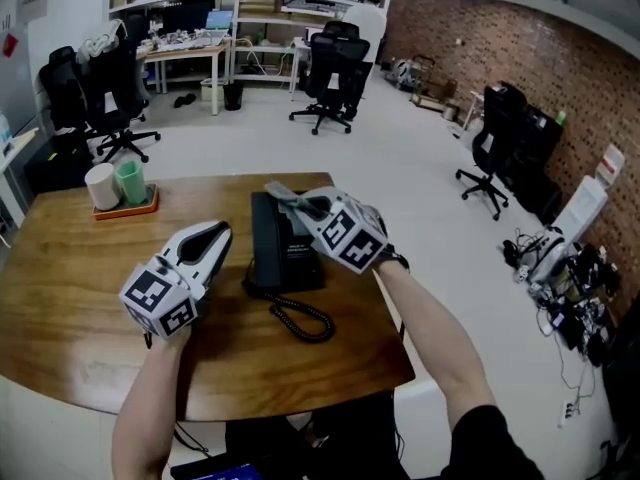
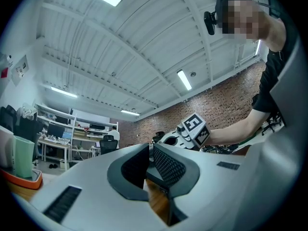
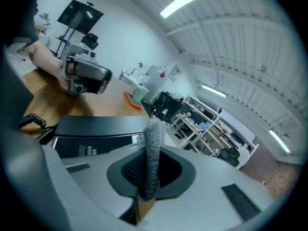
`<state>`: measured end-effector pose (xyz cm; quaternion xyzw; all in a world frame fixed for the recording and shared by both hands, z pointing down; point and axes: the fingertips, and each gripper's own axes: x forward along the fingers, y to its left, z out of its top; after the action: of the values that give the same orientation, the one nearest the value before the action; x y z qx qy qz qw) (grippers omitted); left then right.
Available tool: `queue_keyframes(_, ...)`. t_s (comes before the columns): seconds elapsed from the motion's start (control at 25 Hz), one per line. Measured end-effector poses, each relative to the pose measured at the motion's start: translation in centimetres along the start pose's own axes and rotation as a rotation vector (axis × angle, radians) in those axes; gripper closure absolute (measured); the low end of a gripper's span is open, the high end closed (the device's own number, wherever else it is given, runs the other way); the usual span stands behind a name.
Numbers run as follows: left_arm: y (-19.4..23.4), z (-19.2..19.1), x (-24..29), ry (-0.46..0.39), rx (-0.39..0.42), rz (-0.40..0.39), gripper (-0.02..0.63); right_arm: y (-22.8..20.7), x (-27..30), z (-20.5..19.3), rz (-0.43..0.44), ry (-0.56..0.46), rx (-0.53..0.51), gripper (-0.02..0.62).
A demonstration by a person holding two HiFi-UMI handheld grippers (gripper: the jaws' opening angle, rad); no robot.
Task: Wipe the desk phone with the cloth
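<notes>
A black desk phone lies in the middle of the wooden table, its coiled cord trailing toward me. My right gripper hovers over the phone's far right part, shut on a grey cloth that drapes onto the phone's top. In the right gripper view the cloth stands pinched between the jaws, with the phone just beyond. My left gripper sits beside the phone's left edge. Its jaws are nearly together with nothing between them.
An orange tray holding a white cup and a green cup stands at the table's far left. Office chairs and desks fill the room behind. The table's right edge is close to my right forearm.
</notes>
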<state>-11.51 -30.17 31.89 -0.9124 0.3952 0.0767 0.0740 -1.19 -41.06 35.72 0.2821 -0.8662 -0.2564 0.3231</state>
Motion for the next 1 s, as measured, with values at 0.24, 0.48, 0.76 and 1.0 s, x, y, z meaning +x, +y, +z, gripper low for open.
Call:
queue_keyframes(0.24, -0.2, 0.0, 0.1, 0.007, 0.013, -0.001, 0.591, 8.5, -5.0, -0.6, 0.183, 0.001, -0.221, 0.571)
queue_keyframes(0.48, 0.2, -0.1, -0.1, 0.005, 0.0, 0.002, 0.591, 13.8, -8.9, -1.1, 0.409, 0.02, -0.412, 0.57)
queue_keyframes(0.76, 0.3, -0.3, -0.2, 0.001, -0.013, 0.001, 0.591, -4.2, -2.3, 0.8, -0.137, -0.063, 0.052, 0.571)
queue_keyframes(1.0, -0.3, 0.0, -0.1, 0.008, -0.008, -0.004, 0.591, -3.8, 0.9, -1.5, -0.103, 0.045, 0.014, 0.571)
